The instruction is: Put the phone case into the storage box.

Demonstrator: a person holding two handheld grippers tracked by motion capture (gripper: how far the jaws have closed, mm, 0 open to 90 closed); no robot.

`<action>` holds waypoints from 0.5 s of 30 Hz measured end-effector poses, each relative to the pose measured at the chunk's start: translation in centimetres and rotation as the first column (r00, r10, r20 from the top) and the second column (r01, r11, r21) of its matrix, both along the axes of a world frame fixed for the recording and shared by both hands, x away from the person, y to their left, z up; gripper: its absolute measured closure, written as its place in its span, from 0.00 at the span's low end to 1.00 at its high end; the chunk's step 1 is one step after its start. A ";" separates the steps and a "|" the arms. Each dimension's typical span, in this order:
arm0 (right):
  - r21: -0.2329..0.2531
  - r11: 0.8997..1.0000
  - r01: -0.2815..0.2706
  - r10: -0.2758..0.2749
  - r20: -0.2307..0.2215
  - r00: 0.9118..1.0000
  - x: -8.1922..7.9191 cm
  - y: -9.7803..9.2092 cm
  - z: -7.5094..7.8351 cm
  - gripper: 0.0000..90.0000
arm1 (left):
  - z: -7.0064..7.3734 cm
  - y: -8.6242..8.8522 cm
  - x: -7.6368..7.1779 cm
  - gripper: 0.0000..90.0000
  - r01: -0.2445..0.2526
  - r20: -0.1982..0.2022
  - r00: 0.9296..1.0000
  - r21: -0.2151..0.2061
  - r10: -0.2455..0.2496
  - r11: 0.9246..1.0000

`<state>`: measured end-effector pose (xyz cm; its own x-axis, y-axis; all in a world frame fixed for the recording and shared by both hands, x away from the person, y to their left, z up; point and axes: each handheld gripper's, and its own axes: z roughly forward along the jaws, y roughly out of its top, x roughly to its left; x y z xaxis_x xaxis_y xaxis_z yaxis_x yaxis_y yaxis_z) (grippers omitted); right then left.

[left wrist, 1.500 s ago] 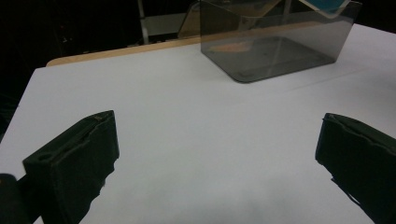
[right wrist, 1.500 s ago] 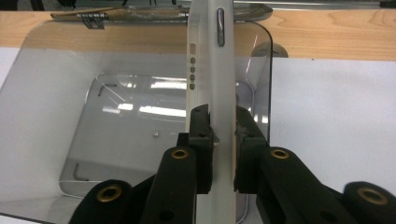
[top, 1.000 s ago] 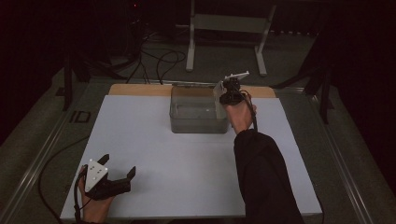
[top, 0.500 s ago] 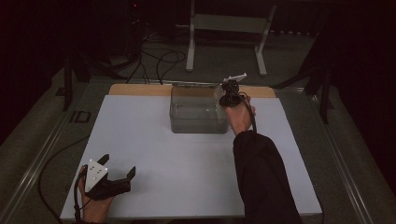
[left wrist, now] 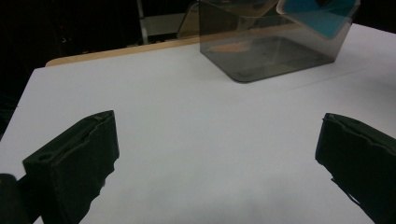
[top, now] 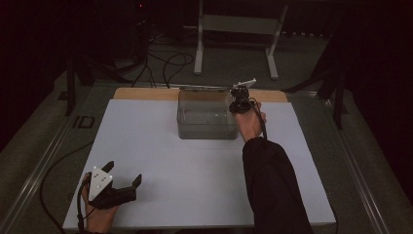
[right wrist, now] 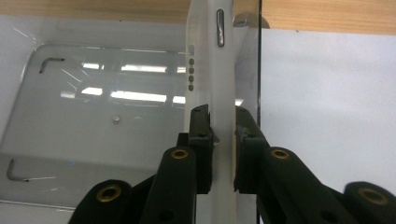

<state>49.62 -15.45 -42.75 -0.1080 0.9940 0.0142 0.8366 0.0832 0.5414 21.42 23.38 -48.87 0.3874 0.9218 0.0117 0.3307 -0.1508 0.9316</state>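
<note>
Firmly pinched — phone (right wrist: pixel 212 70) in right tool (right wrist: pixel 223 126)

Clear glossy plastic box (top: pixel 207 119); matt white tabletop (top: pixel 146 146); smooth white phone (right wrist: pixel 210 56).

Overhead view; two close tool views

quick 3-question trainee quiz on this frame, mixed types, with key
1. True or false: the left gripper holds the phone.
2. The right gripper holds the phone over: A) the clear bin; B) the wooden strip; C) the floor.
3. Fill in: the left gripper's jaws stand ____.

Key: 1 false; 2 A; 3 open.
</note>
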 end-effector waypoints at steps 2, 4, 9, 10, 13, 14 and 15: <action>0.002 1.000 0.004 -0.004 -0.005 1.000 0.0 0.0 -0.2 0.90 | 0.0 0.0 0.0 0.01 0.000 -0.002 1.000 0.002 0.000 1.000; -0.004 1.000 0.002 -0.002 -0.001 1.000 0.0 0.0 -0.2 0.90 | 0.0 0.0 0.0 0.01 -0.002 -0.002 1.000 0.004 0.002 1.000; -0.014 1.000 0.006 -0.006 -0.002 1.000 0.0 0.1 -0.2 0.90 | 0.0 0.0 0.0 0.01 -0.002 -0.002 1.000 0.002 0.002 1.000; -0.015 1.000 0.008 -0.008 -0.003 1.000 0.0 0.0 -0.2 0.90 | 0.0 0.0 0.0 0.01 -0.002 -0.001 1.000 0.002 0.002 1.000; -0.015 1.000 0.014 -0.014 -0.002 1.000 0.0 0.0 -0.2 0.90 | 0.0 0.0 0.0 0.01 -0.002 0.000 1.000 0.001 0.002 1.000; -0.016 1.000 0.015 -0.015 -0.002 1.000 0.0 0.0 -0.2 0.90 | 0.0 0.0 0.0 0.01 -0.002 -0.001 1.000 0.002 0.002 1.000; -0.020 1.000 0.015 -0.015 0.001 1.000 -0.1 0.0 -0.2 0.90 | 0.0 0.0 0.0 0.01 -0.001 -0.002 1.000 0.002 0.001 1.000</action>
